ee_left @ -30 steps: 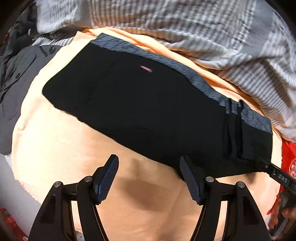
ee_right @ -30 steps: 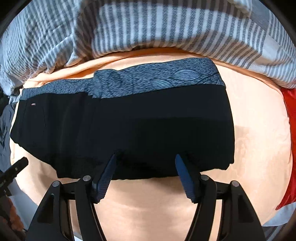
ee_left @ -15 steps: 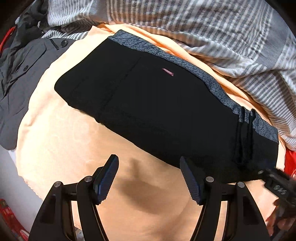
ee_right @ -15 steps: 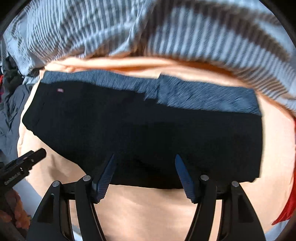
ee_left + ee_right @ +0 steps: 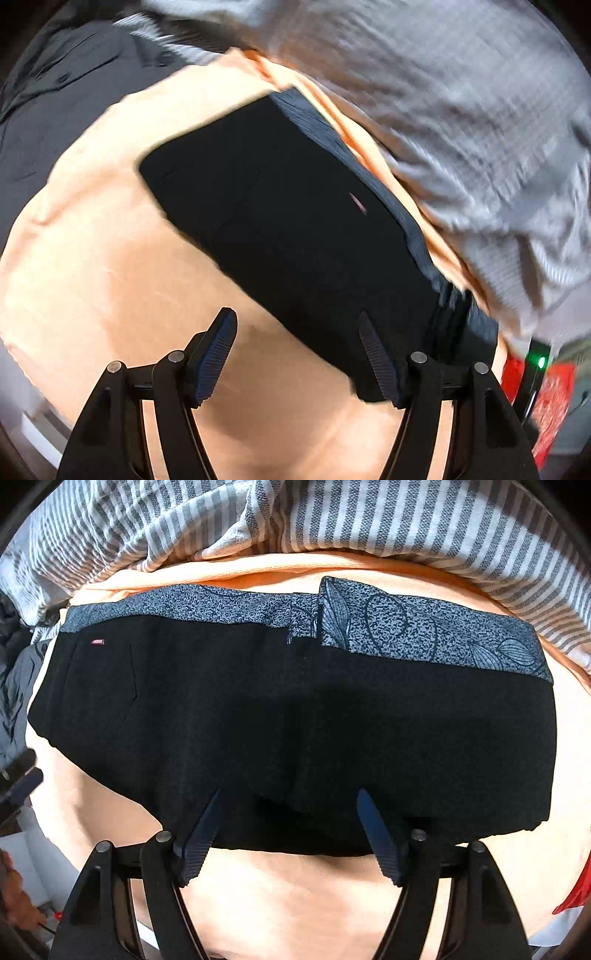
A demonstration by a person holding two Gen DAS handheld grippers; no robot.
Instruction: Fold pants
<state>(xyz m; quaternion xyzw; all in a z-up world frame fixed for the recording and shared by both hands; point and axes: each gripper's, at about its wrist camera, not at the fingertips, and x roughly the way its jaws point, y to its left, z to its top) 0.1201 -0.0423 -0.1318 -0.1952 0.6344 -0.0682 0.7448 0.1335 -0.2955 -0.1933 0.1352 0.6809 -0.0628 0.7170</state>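
- The pants [image 5: 295,716] lie flat on the peach blanket [image 5: 288,897], so another fold can follow
- Right gripper [image 5: 288,830] is opening over their near edge, pinching nothing
- Left gripper [image 5: 295,354] hangs spread, empty

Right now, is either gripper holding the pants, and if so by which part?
Nothing is held. The left gripper is open over bare orange sheet. The right gripper, jaws opening, straddles the near edge of the black pants without pinching it.
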